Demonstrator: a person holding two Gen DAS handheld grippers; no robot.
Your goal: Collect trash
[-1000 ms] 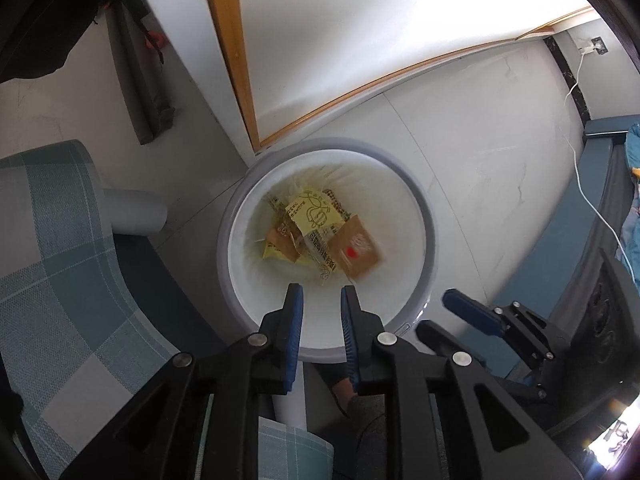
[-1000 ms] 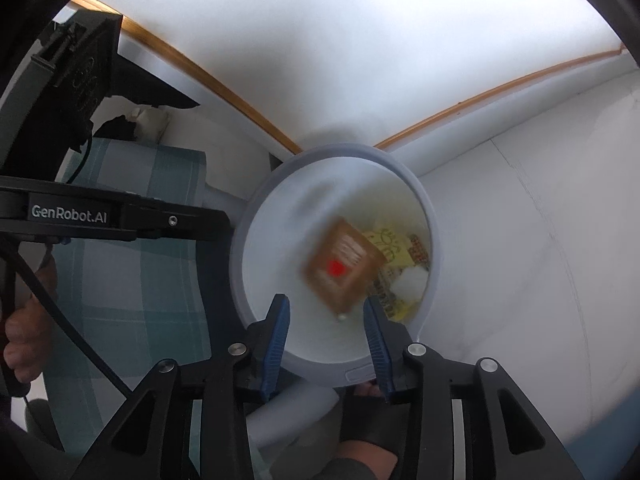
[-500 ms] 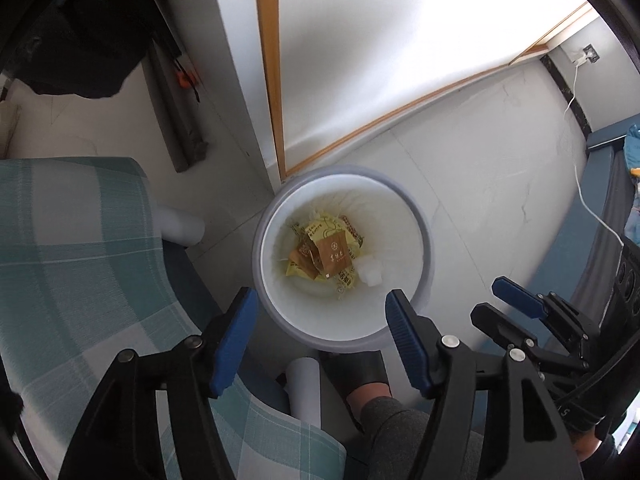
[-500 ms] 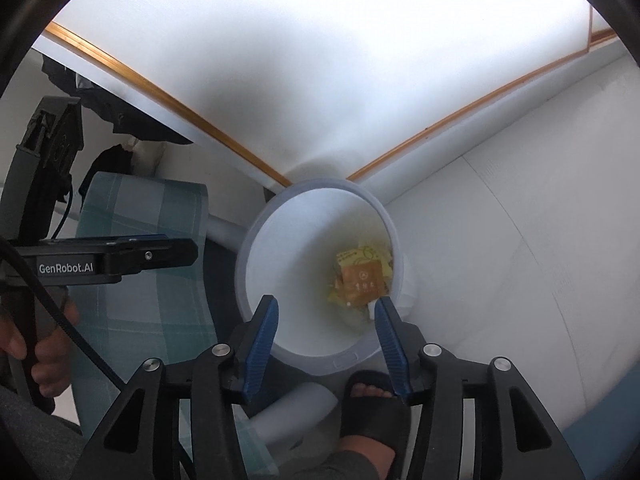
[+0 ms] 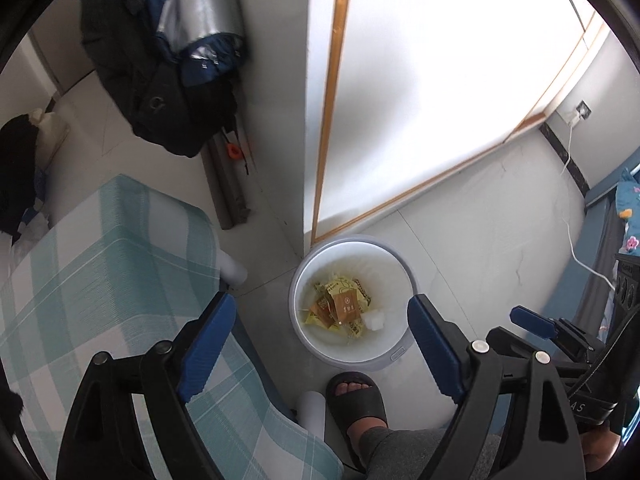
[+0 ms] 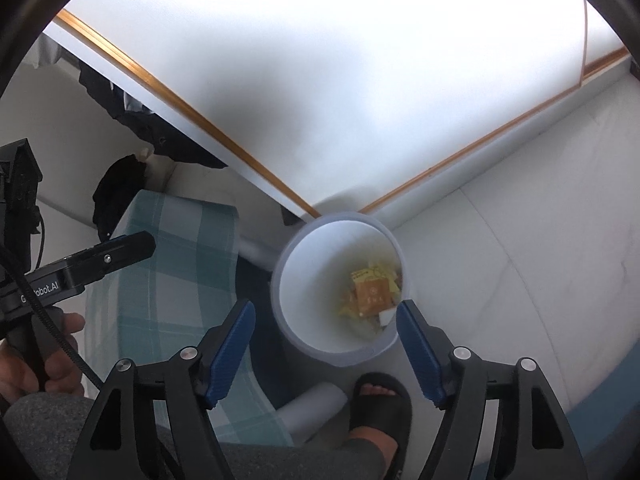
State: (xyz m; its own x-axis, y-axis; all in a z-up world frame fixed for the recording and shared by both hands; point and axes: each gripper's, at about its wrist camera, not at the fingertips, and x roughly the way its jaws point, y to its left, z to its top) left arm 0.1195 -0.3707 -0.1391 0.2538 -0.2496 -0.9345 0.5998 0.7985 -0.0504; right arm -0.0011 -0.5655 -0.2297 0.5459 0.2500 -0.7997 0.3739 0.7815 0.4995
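hovering over the bin [image 5: 394, 354], my left claw [image 5: 320, 344] and right claw [image 6: 326, 344] are both opening, nothing between them. wrappers [image 5: 340, 308] lie inside: light, crinkly, slippery; i'd pinch an edge.

Bin [image 5: 394, 356] mouth seemingly unobstructed above
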